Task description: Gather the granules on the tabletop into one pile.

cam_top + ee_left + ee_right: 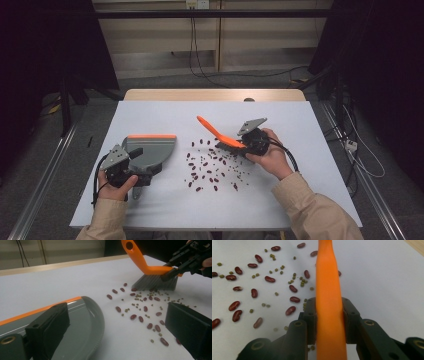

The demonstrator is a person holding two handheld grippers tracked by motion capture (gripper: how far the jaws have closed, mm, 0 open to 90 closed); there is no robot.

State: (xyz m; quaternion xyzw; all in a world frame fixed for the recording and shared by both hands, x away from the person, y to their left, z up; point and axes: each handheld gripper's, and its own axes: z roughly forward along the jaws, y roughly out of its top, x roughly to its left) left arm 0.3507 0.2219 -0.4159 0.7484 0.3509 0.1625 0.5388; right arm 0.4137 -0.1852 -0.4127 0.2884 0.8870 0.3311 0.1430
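A grey dustpan (150,150) is held flat on the white table (300,200) by the left gripper (121,167), clamped at its rear edge. Beyond, scattered beans (212,167) are met by an orange brush (222,136), its handle pinched tight in the right gripper (248,142).

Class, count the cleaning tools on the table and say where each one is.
2. The orange brush is clamped in the right claw, bristles at the scattered beans. The grey dustpan lies left of the beans, by the left claw.
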